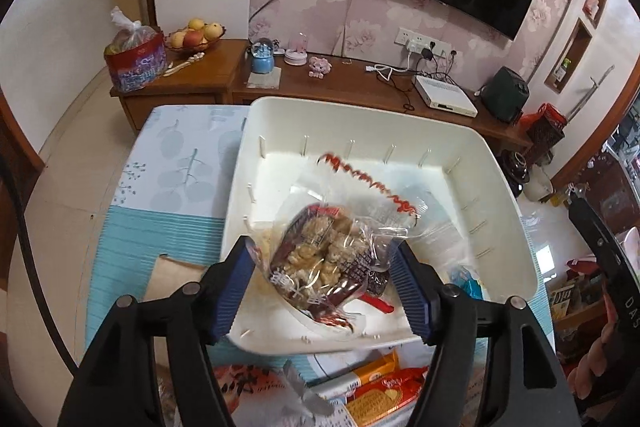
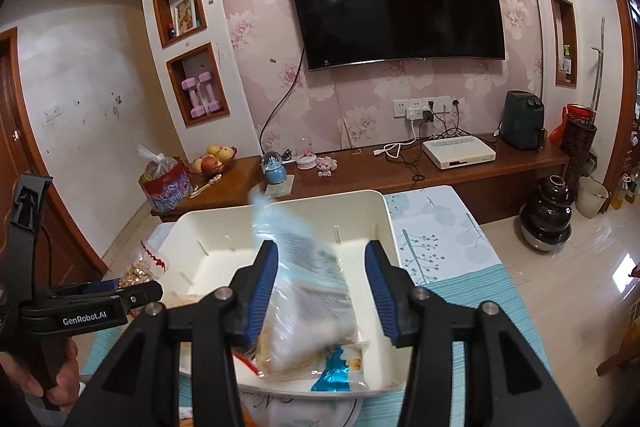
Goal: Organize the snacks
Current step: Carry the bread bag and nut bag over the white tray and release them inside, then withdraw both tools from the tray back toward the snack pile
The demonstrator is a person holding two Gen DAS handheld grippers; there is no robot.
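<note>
A white plastic bin stands on the table in front of both grippers. My left gripper is open over the bin's near left corner. A clear bag of brown nut clusters with red print lies loose between its blue pads, blurred and tilted into the bin. In the right wrist view my right gripper is open over the bin. A blurred clear snack bag with printed text hangs between its pads, close to the left one and well apart from the right one. A blue-and-white packet lies on the bin floor.
An orange biscuit pack and other snack packets lie on the teal tablecloth in front of the bin. Brown paper sits to the bin's left. A hand holds the left gripper's handle. A wooden TV cabinet stands beyond the table.
</note>
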